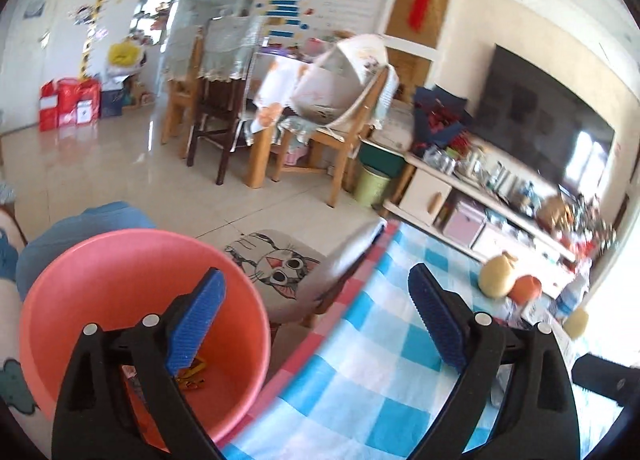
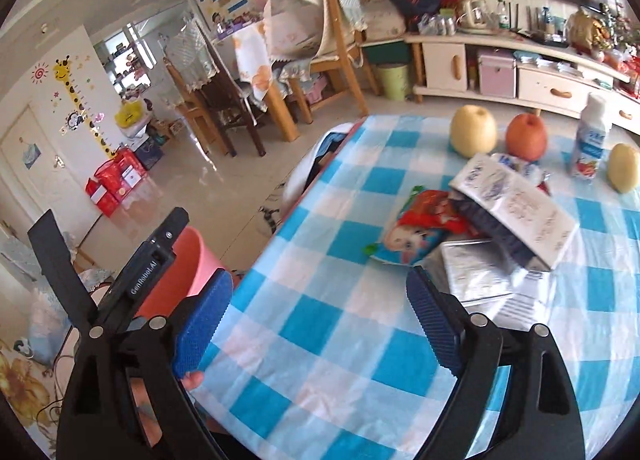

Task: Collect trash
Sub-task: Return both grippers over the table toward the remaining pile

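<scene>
beside a blue-checked table [image 2: 320, 324], two grippers stand with jaws spread wide and nothing between them; the left gripper [image 1: 316, 320] straddles the table edge over one pink basin [image 1: 80, 292], its own finger partly hiding a few yellow-orange scraps [image 1: 192, 374] on the bottom; the right gripper [image 2: 320, 320] points across the cloth at a heap of trash: one red-and-blue snack wrapper [image 2: 416, 228], one white printed packet [image 2: 516, 208], one silvery pack [image 2: 476, 272], overlapping and hard to separate; behind stand three fruits, namely one pale [image 2: 474, 132], one orange-red [image 2: 526, 136] and one yellow [image 2: 624, 168] cut by the frame edge, and one white bottle [image 2: 592, 140].
</scene>
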The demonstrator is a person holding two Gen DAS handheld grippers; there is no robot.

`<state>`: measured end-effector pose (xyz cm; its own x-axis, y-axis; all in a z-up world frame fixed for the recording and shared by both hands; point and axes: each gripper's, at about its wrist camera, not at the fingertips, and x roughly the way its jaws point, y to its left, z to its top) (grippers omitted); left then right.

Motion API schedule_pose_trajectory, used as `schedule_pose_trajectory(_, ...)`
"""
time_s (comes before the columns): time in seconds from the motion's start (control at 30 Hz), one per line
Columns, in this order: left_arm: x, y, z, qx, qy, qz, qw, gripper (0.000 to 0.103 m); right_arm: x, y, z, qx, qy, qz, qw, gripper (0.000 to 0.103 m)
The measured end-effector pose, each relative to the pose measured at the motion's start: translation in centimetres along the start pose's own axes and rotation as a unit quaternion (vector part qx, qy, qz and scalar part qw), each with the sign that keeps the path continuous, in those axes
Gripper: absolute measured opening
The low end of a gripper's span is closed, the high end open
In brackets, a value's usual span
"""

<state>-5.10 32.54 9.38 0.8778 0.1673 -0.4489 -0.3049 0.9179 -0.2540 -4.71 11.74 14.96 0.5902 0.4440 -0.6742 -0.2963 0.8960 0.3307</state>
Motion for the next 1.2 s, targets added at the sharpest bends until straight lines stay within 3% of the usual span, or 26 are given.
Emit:
schedule_pose_trajectory(0.3, 0.5, -5.3, -1.1, 0.063, 0.039, -0.024, 0.997, 0.093, -3.2, -4.2, 0.3, 0.005, -0.036, -0.022, 0.999, 0.092)
schedule_pose_trajectory(0.47, -0.3, -7.8, -2.1, 0.101, 0.034, -0.037, 0.9936, 0.093, -4.2, -6.2, 0.4, 0.021, -0.044, -0.036, 0.998, 0.092)
schedule_pose_trajectory(0.77, -0.4, -11.2, -3.5, 0.127, 0.051, -0.063, 0.9886, 0.093, -5.8, -8.7, 0.4, 0.021, -0.064, -0.082, 0.994, 0.092)
schedule_pose_trajectory(1.2, -0.4, -16.8, -6.3, 0.188, 0.081, -0.118, 0.9716, 0.093, -6.8, -11.4, 0.5, 0.014, -0.072, -0.125, 0.989, 0.092)
